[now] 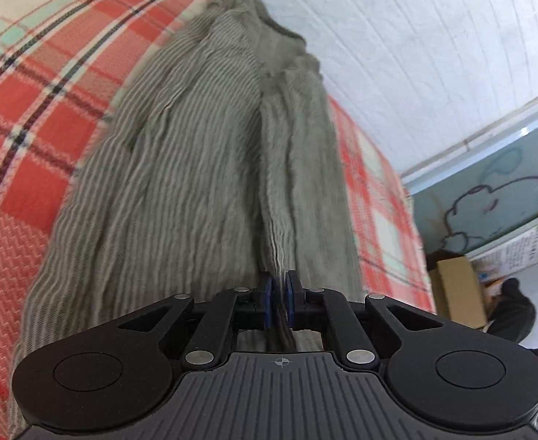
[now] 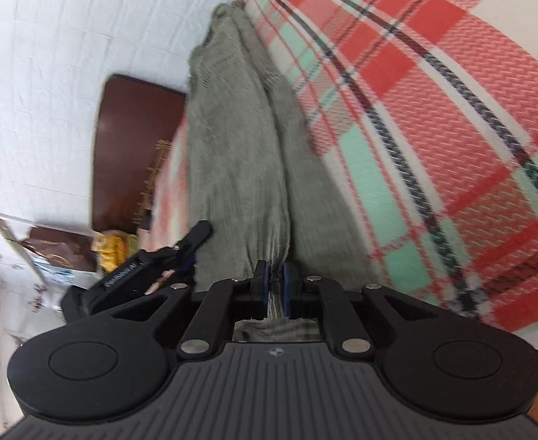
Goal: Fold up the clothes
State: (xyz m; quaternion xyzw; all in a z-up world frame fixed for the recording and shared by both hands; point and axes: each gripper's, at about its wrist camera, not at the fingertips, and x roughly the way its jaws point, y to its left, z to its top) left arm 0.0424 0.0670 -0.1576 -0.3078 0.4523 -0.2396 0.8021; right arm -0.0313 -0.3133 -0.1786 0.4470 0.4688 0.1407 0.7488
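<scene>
A grey-green striped garment (image 1: 195, 168) lies stretched out along a red, white and mint plaid bedspread (image 1: 41, 84). In the left wrist view my left gripper (image 1: 279, 286) is shut on a bunched edge of the garment, the cloth pinched between its blue pads. In the right wrist view the same garment (image 2: 239, 154) runs away from me in two long folds, and my right gripper (image 2: 275, 275) is shut on its near edge, striped fabric showing between the pads. The left gripper (image 2: 192, 245) shows at that view's left, close beside the cloth.
A white brick-pattern wall (image 1: 415, 55) runs behind the bed. A cardboard box (image 1: 460, 289) and a seated person (image 1: 511, 311) are at the far right of the left view. A dark wooden board (image 2: 133, 146) and bags (image 2: 111, 249) stand left of the bed.
</scene>
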